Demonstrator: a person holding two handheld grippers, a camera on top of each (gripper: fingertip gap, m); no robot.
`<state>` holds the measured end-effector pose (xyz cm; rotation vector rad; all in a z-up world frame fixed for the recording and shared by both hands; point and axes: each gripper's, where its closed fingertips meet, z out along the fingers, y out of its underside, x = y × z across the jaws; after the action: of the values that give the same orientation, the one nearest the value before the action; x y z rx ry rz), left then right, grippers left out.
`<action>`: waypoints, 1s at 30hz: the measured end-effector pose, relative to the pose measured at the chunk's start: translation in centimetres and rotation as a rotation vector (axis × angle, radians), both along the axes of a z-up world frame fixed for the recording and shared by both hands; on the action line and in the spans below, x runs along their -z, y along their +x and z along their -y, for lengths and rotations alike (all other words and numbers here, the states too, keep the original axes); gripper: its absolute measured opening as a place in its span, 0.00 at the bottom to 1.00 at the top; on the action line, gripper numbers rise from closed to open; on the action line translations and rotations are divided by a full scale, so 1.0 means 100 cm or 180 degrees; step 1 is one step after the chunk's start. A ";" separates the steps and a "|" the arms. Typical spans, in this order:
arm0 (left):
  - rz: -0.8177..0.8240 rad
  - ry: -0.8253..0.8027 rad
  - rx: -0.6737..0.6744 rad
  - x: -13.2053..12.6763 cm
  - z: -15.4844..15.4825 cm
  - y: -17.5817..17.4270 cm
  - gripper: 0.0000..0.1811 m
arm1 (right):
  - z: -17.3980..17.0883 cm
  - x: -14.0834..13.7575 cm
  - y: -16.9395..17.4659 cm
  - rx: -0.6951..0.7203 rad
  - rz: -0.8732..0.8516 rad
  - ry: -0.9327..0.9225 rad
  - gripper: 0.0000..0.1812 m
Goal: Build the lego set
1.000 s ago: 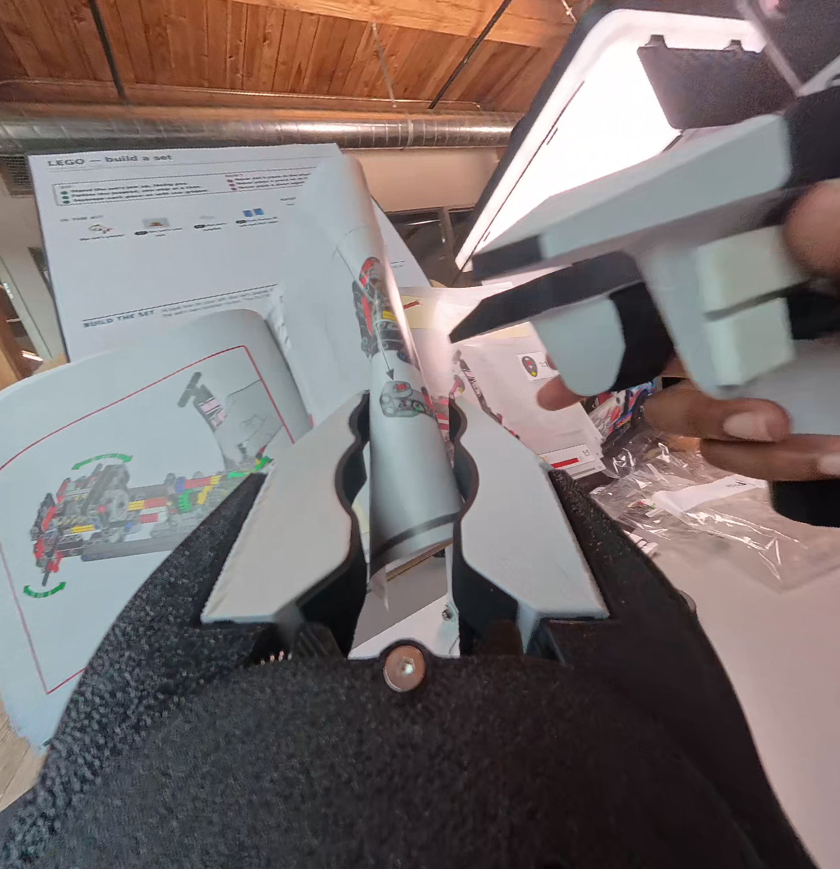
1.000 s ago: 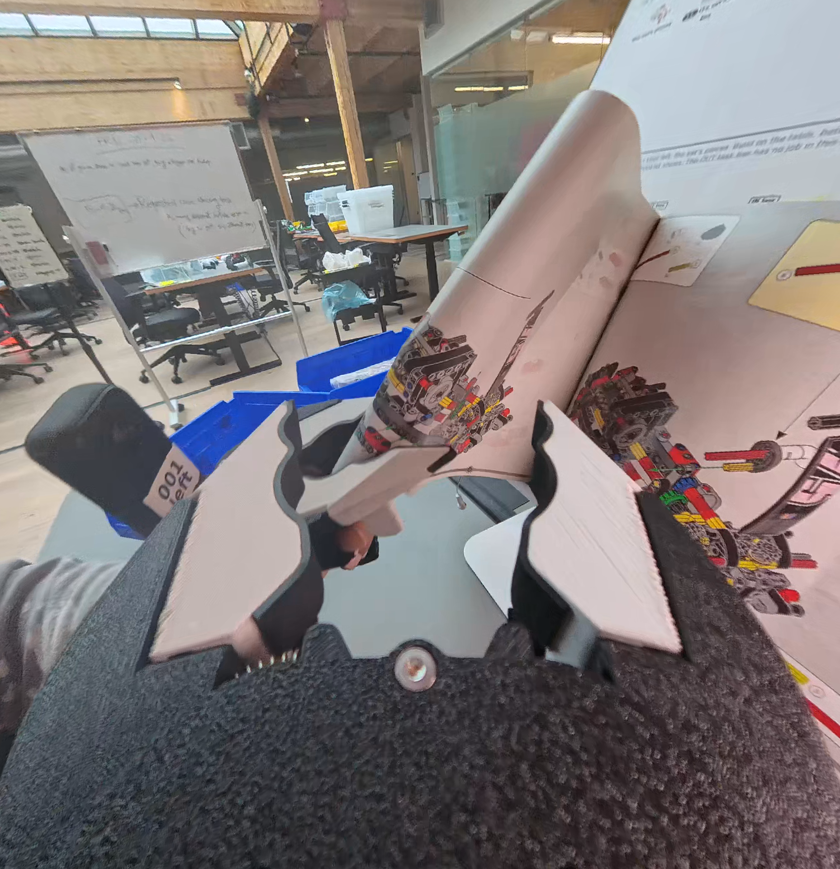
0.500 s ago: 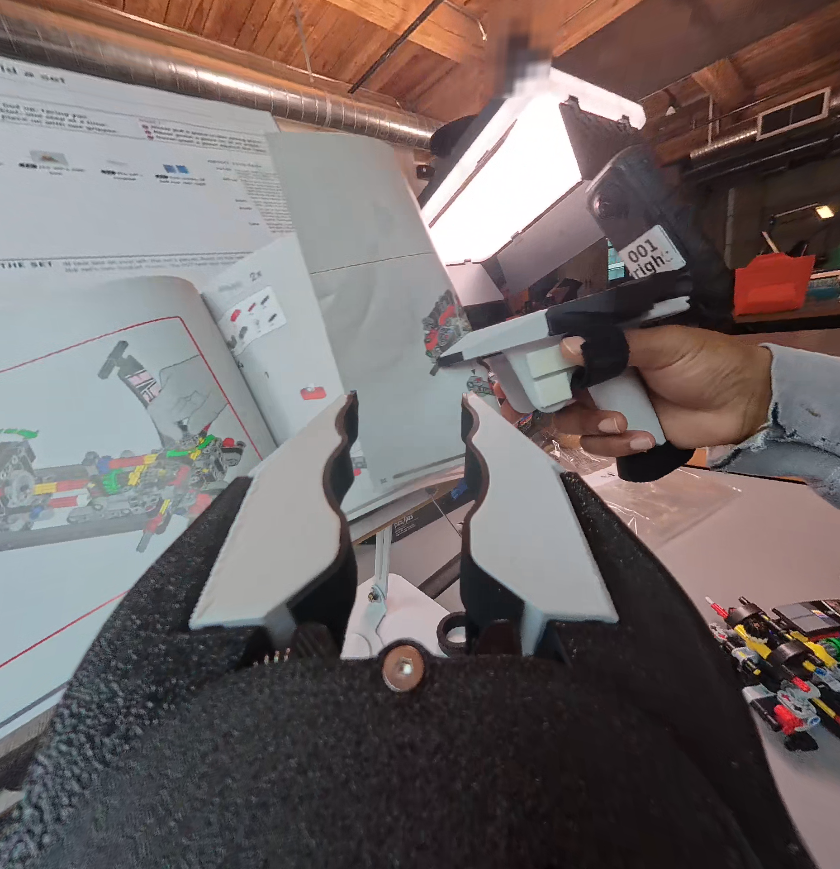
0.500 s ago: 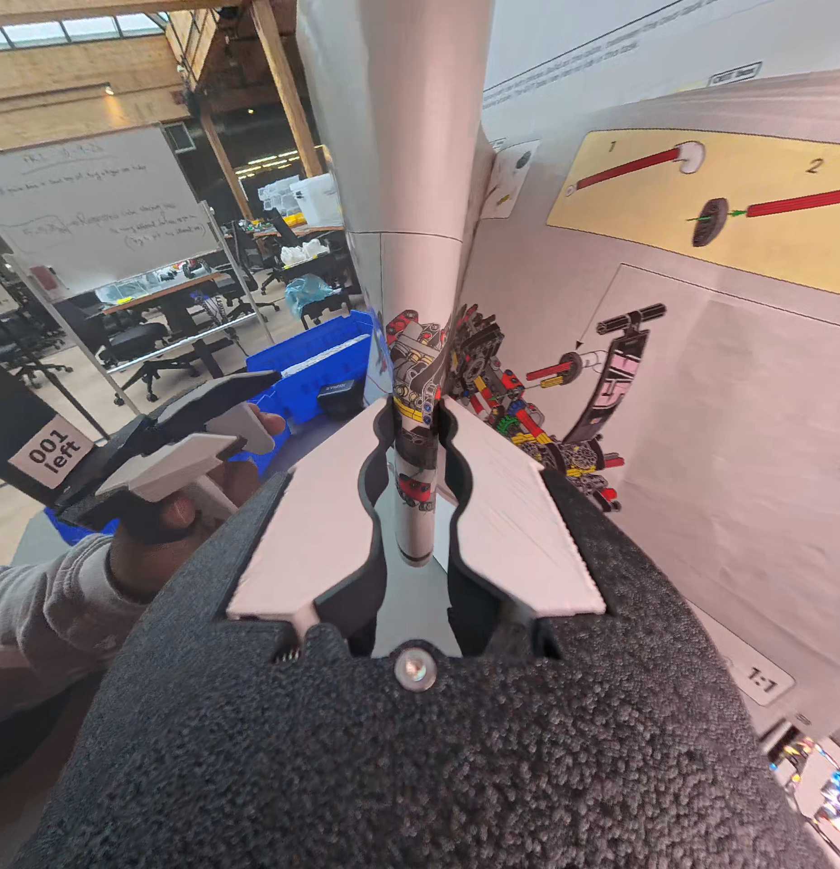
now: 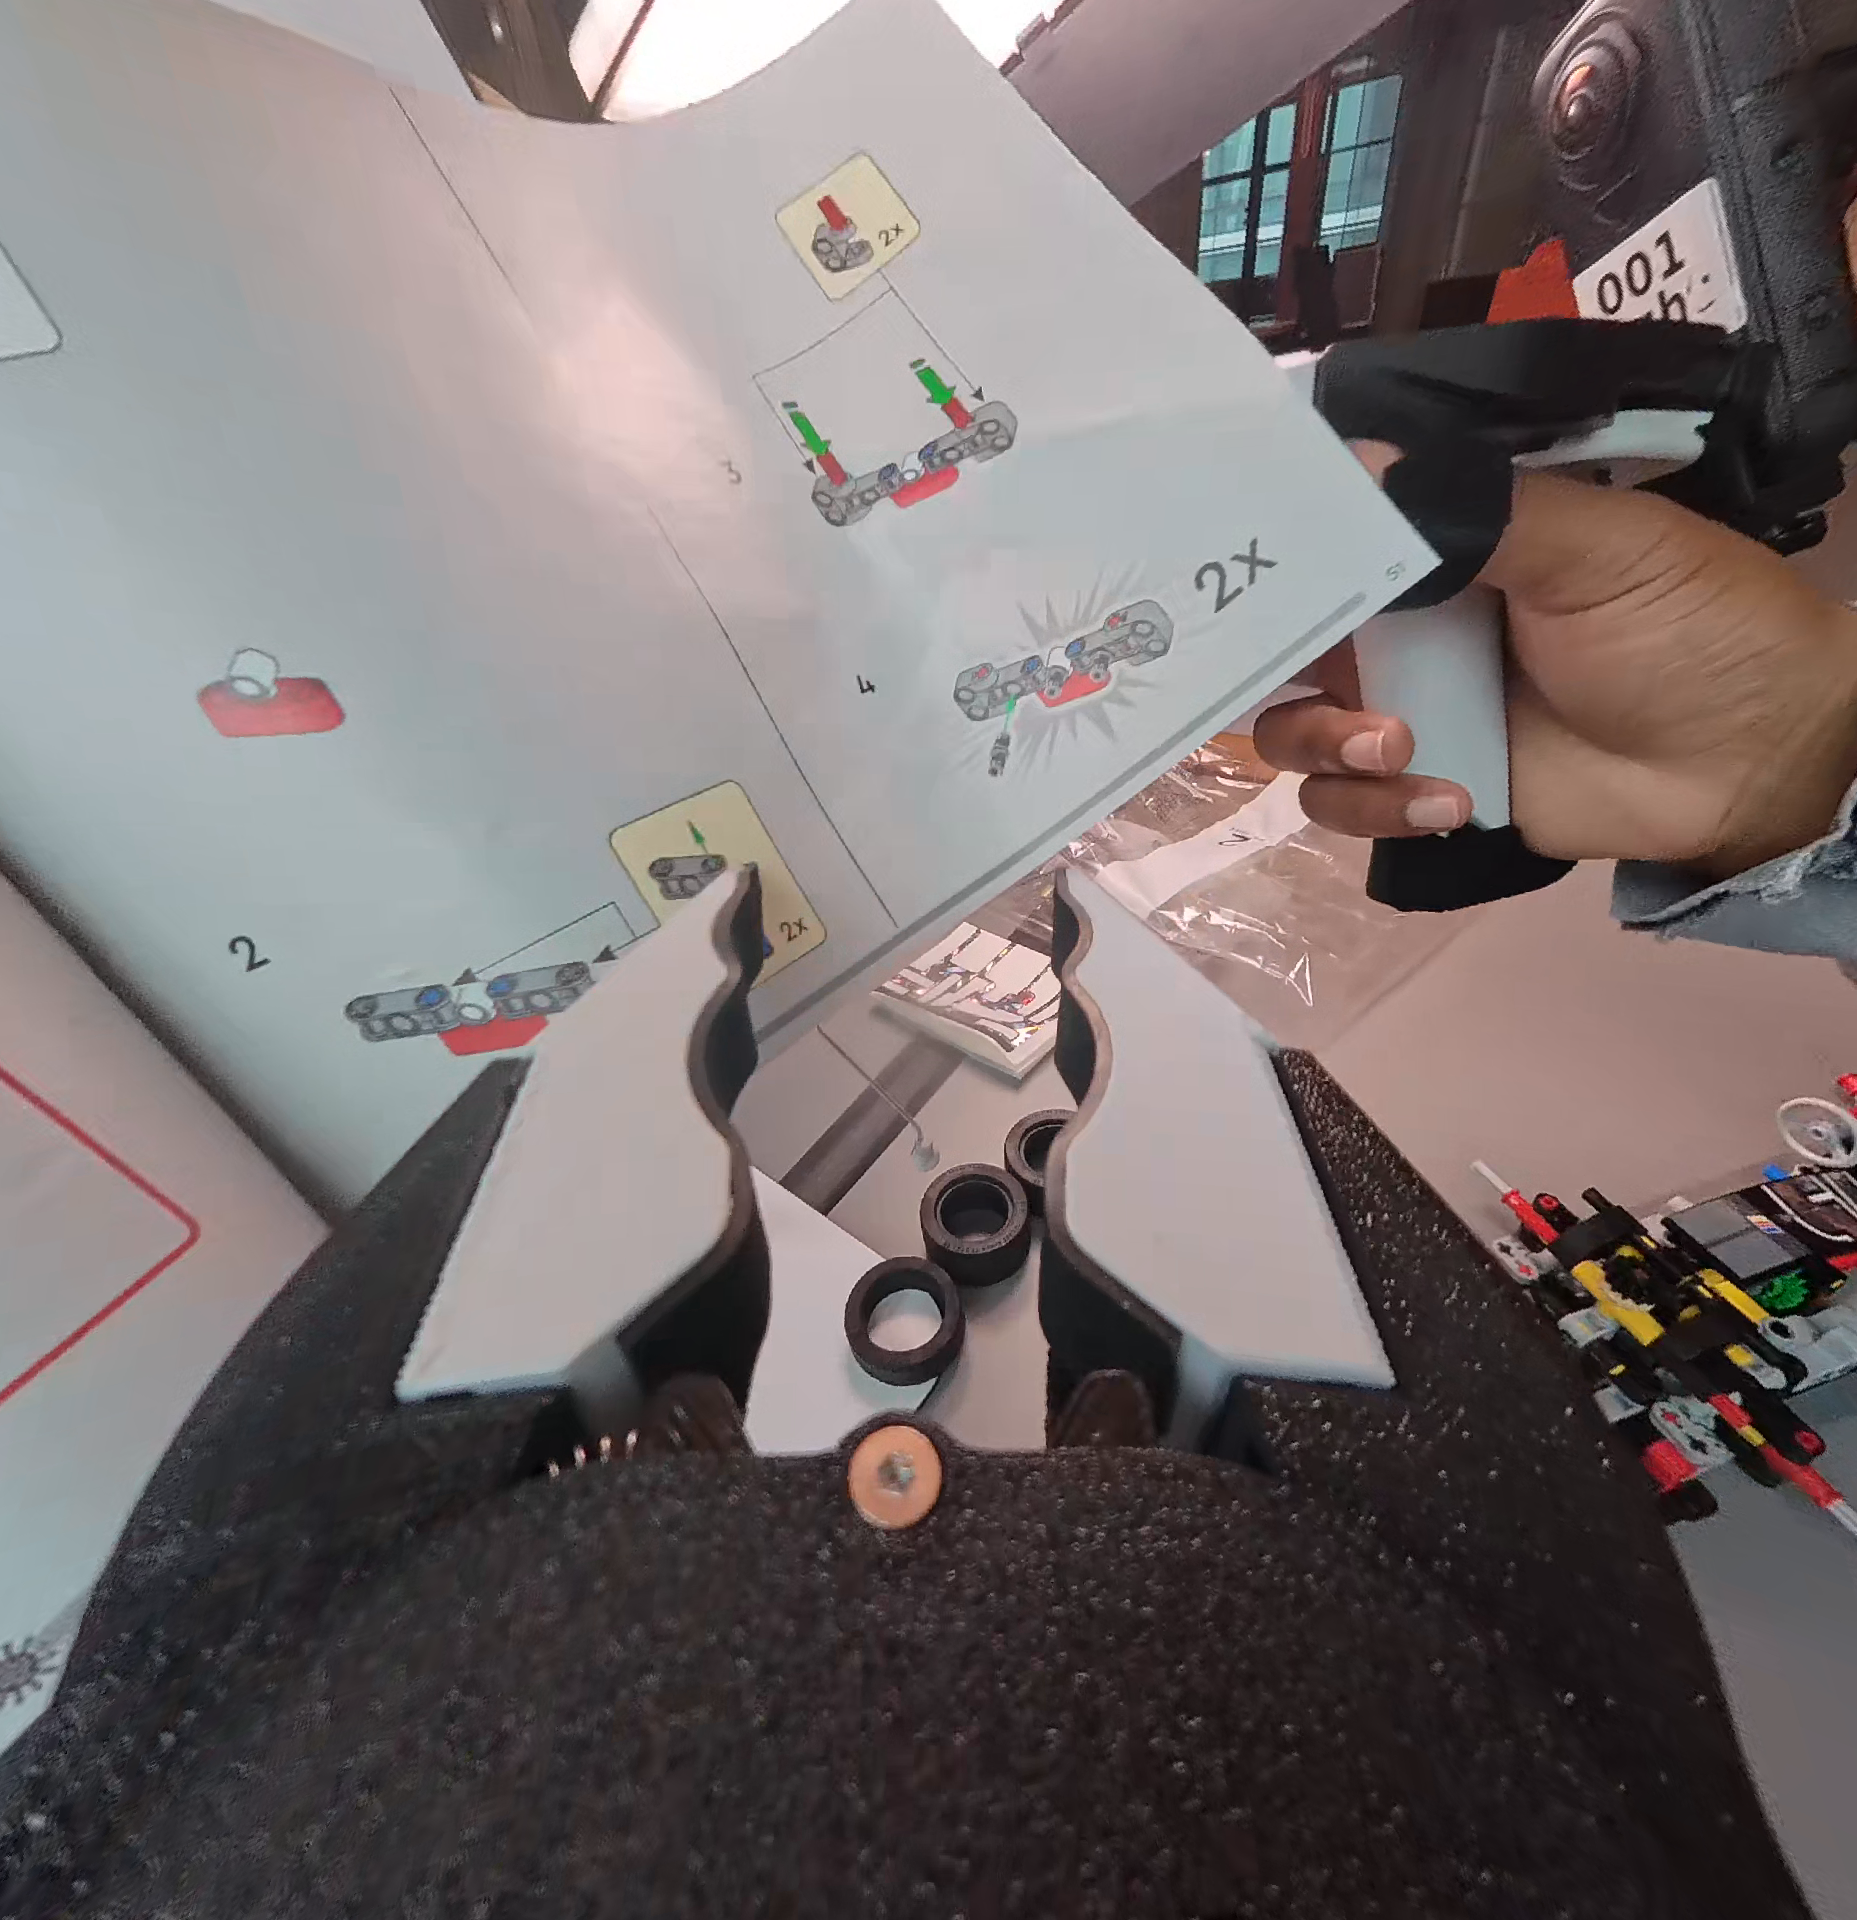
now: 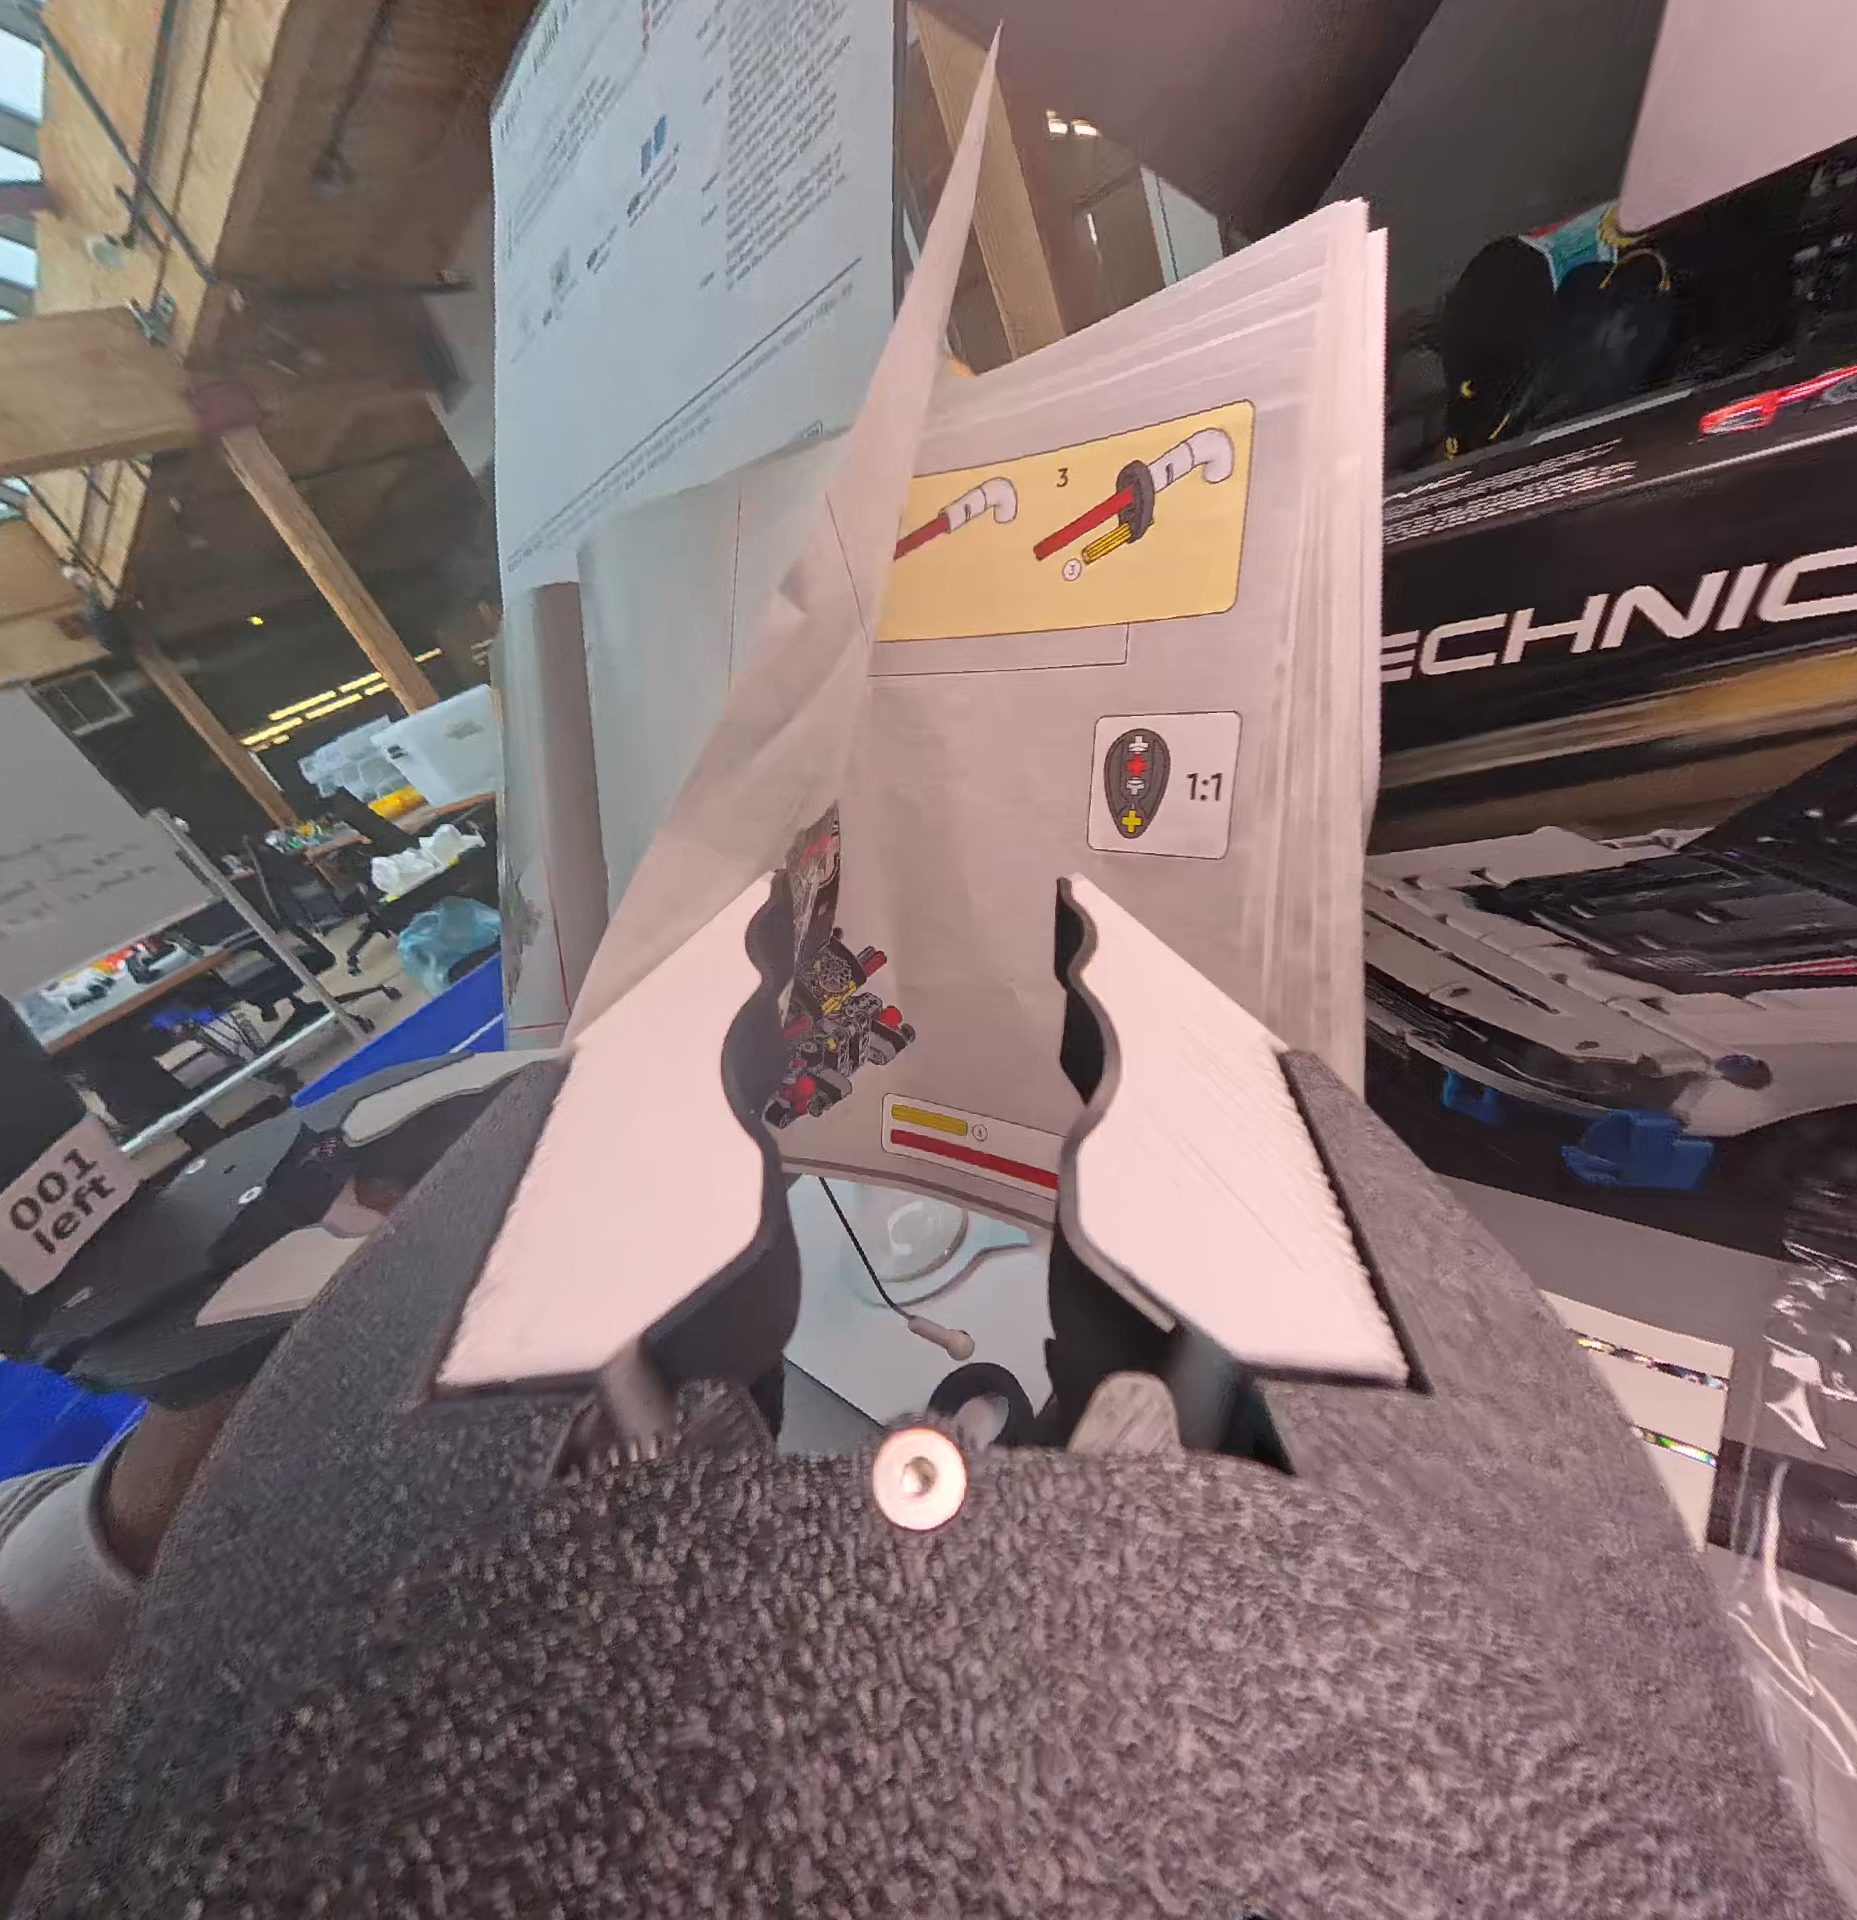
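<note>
The instruction booklet [image 5: 591,499] stands open in front of me, with one page [image 6: 799,665] up on edge between the two halves. My left gripper [image 5: 900,909] is open and empty, low in front of that page. My right gripper [image 6: 916,899] is open, with the page's edge just beside its left finger [image 6: 633,1143]. In the left wrist view its fingers are hidden behind the page and only the hand [image 5: 1651,675] holding it shows. A partly built black, yellow and red chassis [image 5: 1682,1320] lies on the table at the right.
Black tyres [image 5: 974,1226] lie on the grey table [image 5: 1526,1039] right below my left gripper. Clear plastic bags [image 5: 1225,883] lie behind them. A black set box [image 6: 1651,623] stands right of the booklet. Blue bins [image 6: 425,1039] and office furniture sit far left. My hands' fingertips stand some 12 cm from each other.
My right gripper opened and let go of the page it pinched. The page swung over toward the left. My left gripper drew back, tilted toward the table and opened wider.
</note>
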<state>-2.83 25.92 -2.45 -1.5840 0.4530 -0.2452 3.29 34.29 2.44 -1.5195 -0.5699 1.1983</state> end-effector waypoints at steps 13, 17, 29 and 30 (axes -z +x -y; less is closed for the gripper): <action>-0.0479 -0.0117 -0.0037 0.016 -0.001 -0.019 0.28 | 0.058 0.002 -0.009 -0.1378 -0.0634 0.0134 0.47; -0.0663 -0.0152 -0.0027 0.017 0.000 -0.021 0.28 | 0.073 0.007 -0.011 -0.1544 -0.0312 0.0403 0.52; -0.0313 0.0196 -0.1298 -0.007 0.013 -0.119 0.05 | -0.032 0.028 0.010 0.0111 0.0764 0.0660 0.00; -0.0341 0.0148 -0.1397 -0.003 0.011 -0.130 0.03 | -0.035 0.029 0.008 0.0117 0.0778 0.0655 0.00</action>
<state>-15.80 24.80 -2.16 -1.6125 0.1819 0.1843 4.05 37.81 -0.43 -1.5013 -0.7989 0.9014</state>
